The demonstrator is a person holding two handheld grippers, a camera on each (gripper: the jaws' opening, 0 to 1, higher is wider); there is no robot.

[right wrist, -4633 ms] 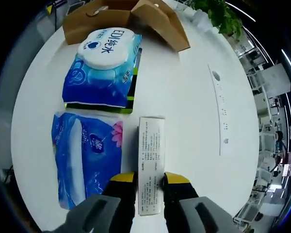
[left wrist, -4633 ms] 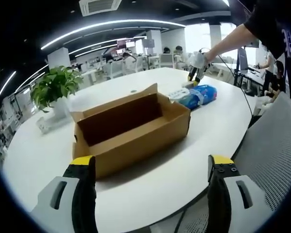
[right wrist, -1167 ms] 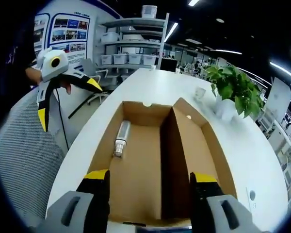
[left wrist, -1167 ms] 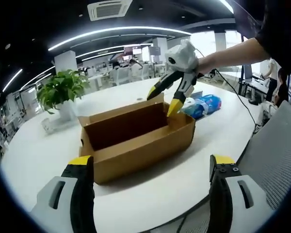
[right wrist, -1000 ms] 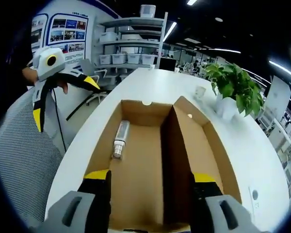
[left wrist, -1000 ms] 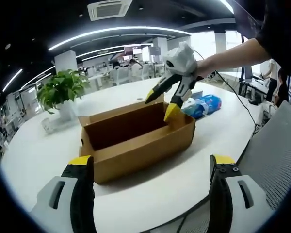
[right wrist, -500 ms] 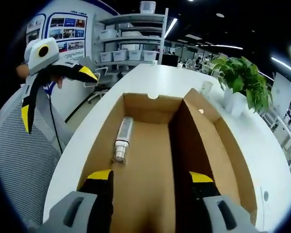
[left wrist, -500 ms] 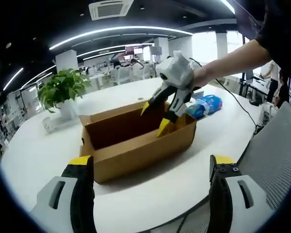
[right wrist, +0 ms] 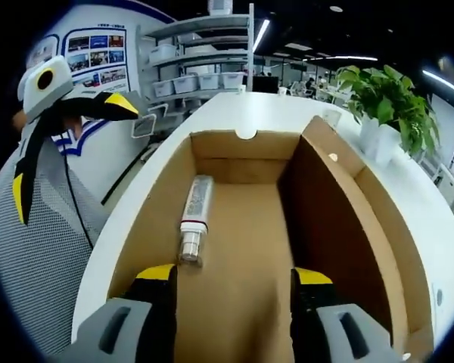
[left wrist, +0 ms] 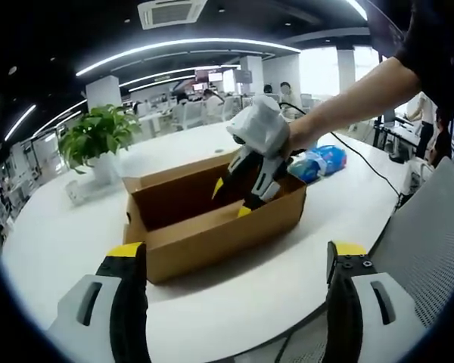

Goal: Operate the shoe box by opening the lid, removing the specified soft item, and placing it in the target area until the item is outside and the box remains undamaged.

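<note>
Reaching into the open brown cardboard shoe box [right wrist: 242, 249] with the right tool [right wrist: 231, 283], jaws spread, nothing between them. In the left gripper view the same right tool [left wrist: 240, 197] dips past the near box wall, yellow tips inside the box [left wrist: 212, 219]. Left tool [left wrist: 234, 261] hovers off the tabletop edge, jaws wide apart, empty.

Target item looks like the slim silver-white tube with a pale cap [right wrist: 193, 219], lying flat on the box floor along the left wall, cap end toward the camera. Lid flap stands up along the right side, so opening is done; tube not yet out.

Doing this step well, my read:
- shift left so the jaws straddle the tube body, not the cap
- tube hugs the wall, so one jaw has to slip between tube and cardboard; go in slow, don't lever the wall out
- close gently; it should be soft, so squeeze mid-body only enough to lift
- lift straight up, clear of the rim, before swinging to the white tabletop [left wrist: 318, 204]

Versus 1.2 s ago: right tool was above the far end of the box, tips over the rim; now it is lower and inside. Box fills more of the right gripper view, tube is closer. Box, green potted plant [left wrist: 98, 136] and blue wipes packs [left wrist: 318, 160] are in the same places. Left tool unchanged
</note>
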